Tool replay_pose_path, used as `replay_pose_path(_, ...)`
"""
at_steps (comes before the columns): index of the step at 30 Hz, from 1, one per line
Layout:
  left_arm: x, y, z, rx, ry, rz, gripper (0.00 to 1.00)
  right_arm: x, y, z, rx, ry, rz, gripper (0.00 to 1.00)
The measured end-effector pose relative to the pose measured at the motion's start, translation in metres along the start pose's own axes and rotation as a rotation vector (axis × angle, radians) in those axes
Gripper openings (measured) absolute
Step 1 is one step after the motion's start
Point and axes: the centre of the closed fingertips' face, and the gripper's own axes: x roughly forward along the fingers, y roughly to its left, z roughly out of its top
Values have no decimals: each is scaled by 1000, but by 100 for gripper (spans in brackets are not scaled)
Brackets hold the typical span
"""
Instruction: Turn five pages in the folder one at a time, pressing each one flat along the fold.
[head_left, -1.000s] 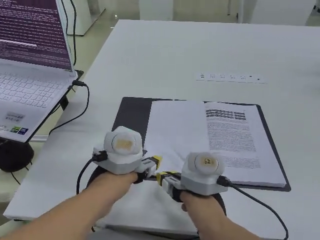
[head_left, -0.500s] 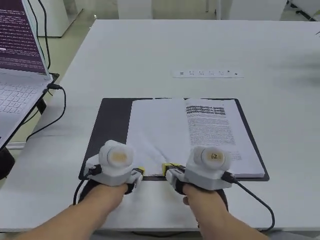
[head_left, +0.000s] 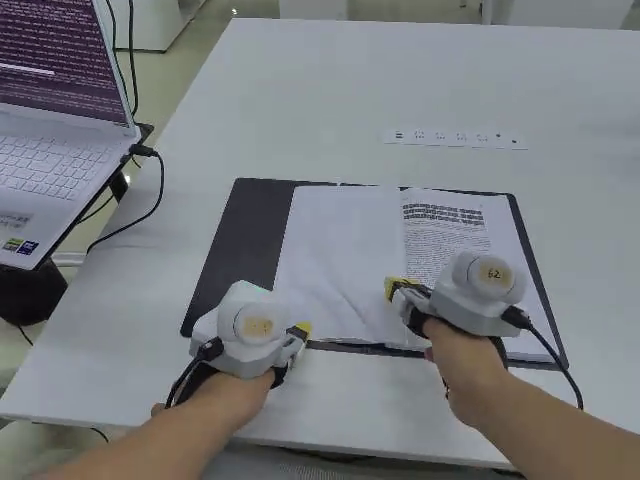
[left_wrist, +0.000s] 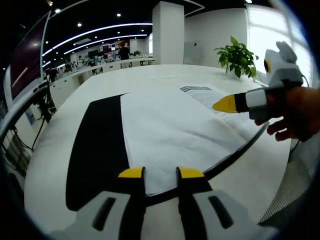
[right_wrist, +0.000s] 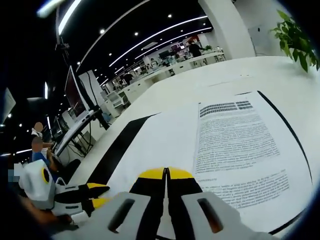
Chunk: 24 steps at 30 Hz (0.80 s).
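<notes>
An open folder (head_left: 250, 240) lies flat near the front edge of a white bench (head_left: 350, 90), with a blank page (head_left: 340, 250) on its left and a printed page (head_left: 450, 250) on its right. The right gripper (head_left: 397, 290) has its jaws pressed fully together, tips over the paper beside the fold. The left gripper (head_left: 298, 330) has its jaws a narrow gap apart at the folder's near edge, gripping nothing visible. A laptop (head_left: 50, 150) sits at the bench's left edge.

Left tongs (left_wrist: 161, 173), jaws slightly apart, right tongs (right_wrist: 165, 173) farther forward, jaws pressed together, both tips pointing inward
</notes>
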Motion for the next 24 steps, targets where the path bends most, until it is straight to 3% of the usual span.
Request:
replay_pose_path(6,-1,0,0,-7,-11,3,23,25,-11,20,-3,-12,13,0)
replay_pose_path(14,3,2,-1,-10,-15,-2,23,48,-29,18,2,23,-13,0)
replay_pose_path(15,3,2,-1,-6,-15,-3,23,49,-26,24,20,-9,0,0)
replay_pose_path(16,3,2,-1,-7,-15,-3,23,50,-27,23,18,6,-4,0)
replay_pose_path(24,4,1,-1,-11,-19,0,22,65,-35,41,47,-26,-25,0)
